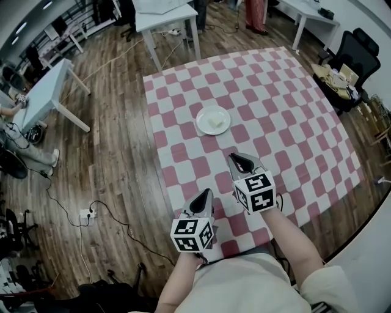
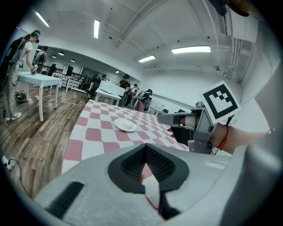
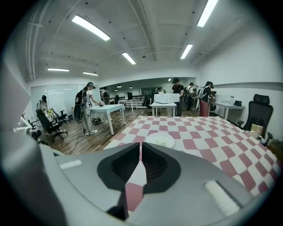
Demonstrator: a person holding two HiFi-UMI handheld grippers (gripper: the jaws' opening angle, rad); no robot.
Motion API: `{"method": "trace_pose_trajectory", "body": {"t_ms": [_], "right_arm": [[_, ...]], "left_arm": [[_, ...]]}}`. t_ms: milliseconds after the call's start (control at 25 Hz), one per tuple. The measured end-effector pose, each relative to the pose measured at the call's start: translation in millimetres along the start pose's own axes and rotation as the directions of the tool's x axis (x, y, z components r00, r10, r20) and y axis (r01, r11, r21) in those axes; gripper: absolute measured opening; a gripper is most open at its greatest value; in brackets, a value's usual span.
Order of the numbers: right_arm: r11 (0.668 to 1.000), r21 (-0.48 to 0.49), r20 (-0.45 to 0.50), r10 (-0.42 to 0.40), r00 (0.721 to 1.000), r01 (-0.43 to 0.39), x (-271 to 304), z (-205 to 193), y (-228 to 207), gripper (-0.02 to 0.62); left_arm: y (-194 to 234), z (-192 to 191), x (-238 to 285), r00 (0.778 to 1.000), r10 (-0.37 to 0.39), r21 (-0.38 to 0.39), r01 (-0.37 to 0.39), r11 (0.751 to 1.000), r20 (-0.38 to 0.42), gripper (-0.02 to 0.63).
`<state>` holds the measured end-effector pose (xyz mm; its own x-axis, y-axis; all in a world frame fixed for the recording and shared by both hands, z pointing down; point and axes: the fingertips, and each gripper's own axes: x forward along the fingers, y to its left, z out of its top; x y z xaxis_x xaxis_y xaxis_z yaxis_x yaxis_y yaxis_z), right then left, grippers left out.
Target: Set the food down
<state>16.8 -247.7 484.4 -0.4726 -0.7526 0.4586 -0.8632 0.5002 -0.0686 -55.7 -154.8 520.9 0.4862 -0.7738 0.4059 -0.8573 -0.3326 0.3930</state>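
Observation:
A white plate (image 1: 213,120) sits on the pink-and-white checkered tablecloth (image 1: 287,110), left of its middle. A pale piece of food (image 1: 215,123) lies on it. Both grippers hover near the table's near edge, well short of the plate. My left gripper (image 1: 201,198) is at the cloth's near-left edge, its jaw tips touching and holding nothing (image 2: 145,148). My right gripper (image 1: 241,162) is a little farther in, its jaws drawn almost together with nothing between them (image 3: 140,145). The plate (image 3: 160,140) lies straight ahead of it. The left gripper view shows the plate (image 2: 125,125) and the right gripper (image 2: 179,121).
White tables (image 1: 168,18) stand beyond the far edge, and a pale blue one (image 1: 46,92) is on the left. A black office chair (image 1: 354,55) with clutter is at the right. Cables and a power strip (image 1: 87,213) lie on the wood floor. People stand in the background (image 3: 90,108).

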Motion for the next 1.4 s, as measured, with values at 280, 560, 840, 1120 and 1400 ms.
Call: {"method": "trace_pose_trajectory", "body": {"t_ms": [280, 560, 840, 1120, 1400], "right_arm": [[1.0, 0.023, 0.046, 0.006, 0.999, -0.007, -38.3, -3.9, 20.9, 0.006], [0.999, 0.035, 0.081, 0.024, 0.996, -0.027, -64.4, -11.3, 40.6, 0.006], [0.998, 0.035, 0.122, 0.056, 0.991, -0.06, -88.6, -16.0, 57.8, 0.006], [0.995, 0.028, 0.115, 0.092, 0.989, -0.096, -100.3, -29.9, 73.0, 0.005], [0.995, 0.004, 0.115, 0.096, 0.989, -0.098, -101.8, -32.8, 76.7, 0.005]], "left_arm": [[-13.2, -3.9, -18.4, 1.0, -0.022, 0.028, 0.022, 0.999, 0.009, 0.006], [-22.0, -7.1, -36.3, 0.999, -0.033, 0.053, 0.031, 0.998, 0.033, 0.006], [-32.2, -10.0, -52.6, 0.998, -0.044, 0.082, 0.04, 0.996, 0.055, 0.006], [-33.5, -12.6, -67.8, 0.996, -0.036, 0.088, 0.029, 0.996, 0.081, 0.006], [-31.5, -14.2, -69.5, 0.996, -0.038, 0.084, 0.032, 0.996, 0.081, 0.006]]}}
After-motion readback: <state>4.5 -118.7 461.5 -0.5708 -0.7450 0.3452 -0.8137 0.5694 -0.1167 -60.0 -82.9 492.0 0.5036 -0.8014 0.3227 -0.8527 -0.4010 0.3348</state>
